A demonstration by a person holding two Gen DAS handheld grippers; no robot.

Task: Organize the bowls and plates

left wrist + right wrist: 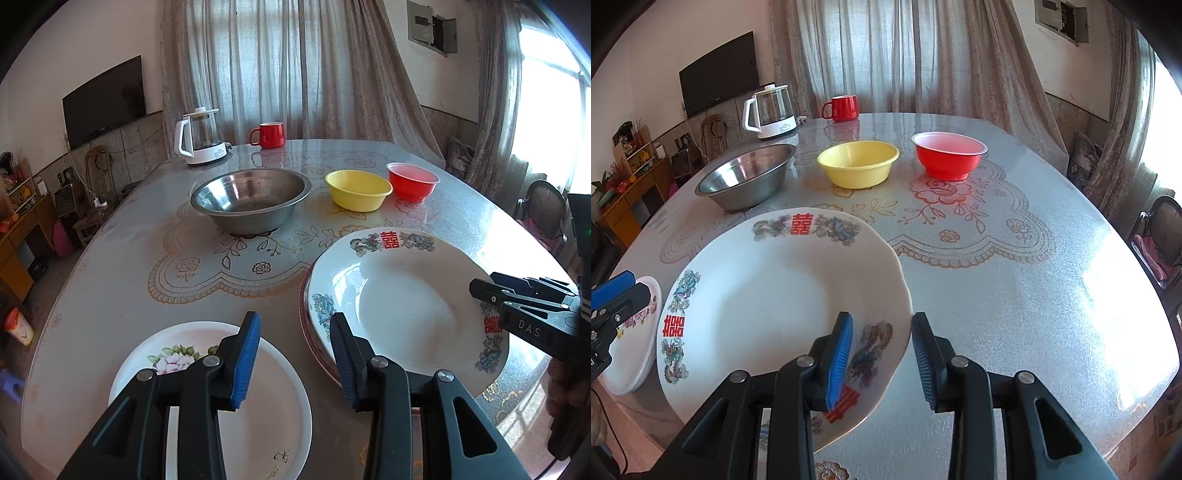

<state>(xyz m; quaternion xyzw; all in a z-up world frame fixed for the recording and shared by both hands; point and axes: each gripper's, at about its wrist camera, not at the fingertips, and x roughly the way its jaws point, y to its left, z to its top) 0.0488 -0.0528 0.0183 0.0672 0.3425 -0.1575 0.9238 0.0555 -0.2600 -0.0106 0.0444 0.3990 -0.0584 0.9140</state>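
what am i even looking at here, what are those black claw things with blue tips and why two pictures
Those claws are hand-held grippers, one in each of a person's hands, with no robot arm behind them. Each carries a wide-angle camera looking along its two fingers, so there is one picture per gripper.

The left wrist view shows the left gripper, open and holding nothing, above a flowered plate. The right wrist view shows the right gripper with its blue pads on either side of the rim of the big decorated plate; they do not seem to be pressing on it.

On the table further back sit a steel bowl, a yellow bowl, a red bowl, a red mug and a kettle.
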